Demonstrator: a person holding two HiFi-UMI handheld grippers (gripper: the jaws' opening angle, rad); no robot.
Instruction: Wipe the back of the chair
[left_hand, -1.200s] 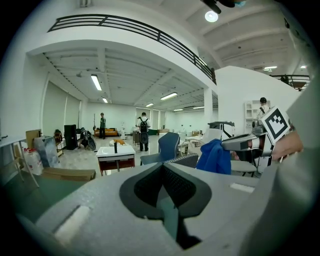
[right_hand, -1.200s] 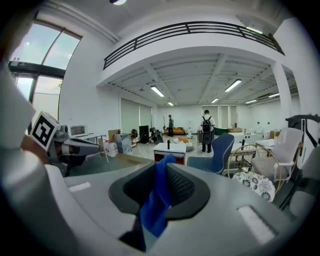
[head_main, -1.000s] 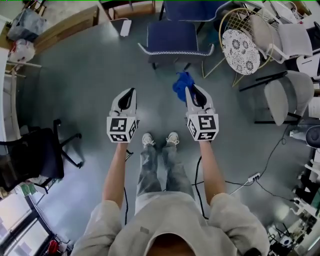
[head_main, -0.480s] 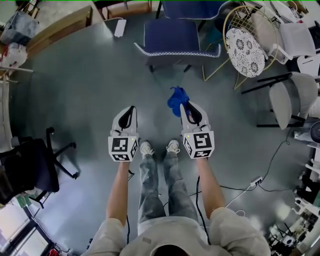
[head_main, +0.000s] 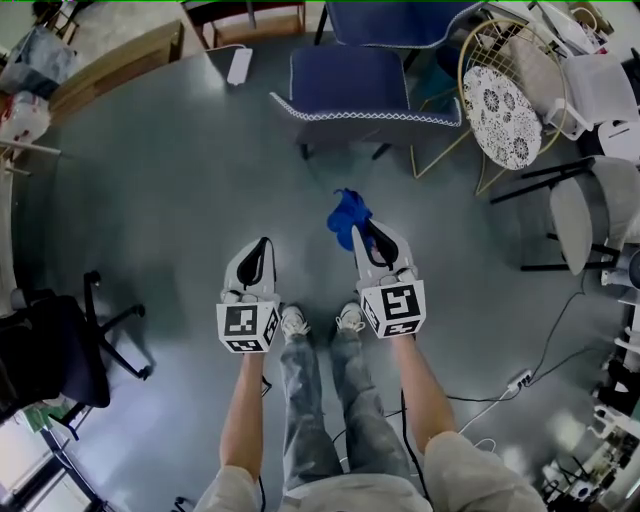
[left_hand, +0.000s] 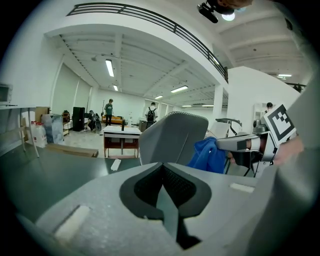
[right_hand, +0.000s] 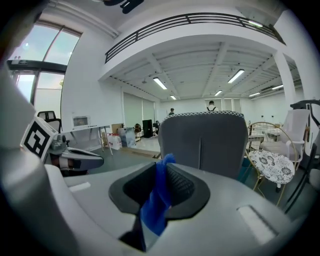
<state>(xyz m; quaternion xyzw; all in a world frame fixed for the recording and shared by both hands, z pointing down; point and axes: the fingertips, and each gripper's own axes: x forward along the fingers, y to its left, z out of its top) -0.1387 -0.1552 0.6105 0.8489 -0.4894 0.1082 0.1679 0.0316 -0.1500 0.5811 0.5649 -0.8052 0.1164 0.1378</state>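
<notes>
A chair with a blue seat (head_main: 350, 75) and a grey back (right_hand: 202, 145) stands ahead of me, its back facing me; the back's top edge (head_main: 365, 115) shows in the head view. My right gripper (head_main: 362, 232) is shut on a blue cloth (head_main: 346, 217), which bunches past the jaw tips and hangs between them in the right gripper view (right_hand: 160, 197). It is held short of the chair back. My left gripper (head_main: 262, 248) is shut with nothing in it, level with the right one. The chair back (left_hand: 172, 137) and the cloth (left_hand: 207, 155) also show in the left gripper view.
A wire chair with a patterned cushion (head_main: 505, 115) and grey chairs (head_main: 590, 205) stand at the right. A black office chair (head_main: 50, 345) is at the left. Cables and a power strip (head_main: 515, 380) lie on the grey floor. My feet (head_main: 320, 320) are below the grippers.
Both grippers and the cloth have dropped lower in the head view and the chair sits slightly further from them; the view has shifted. The right gripper stays shut on the cloth.
</notes>
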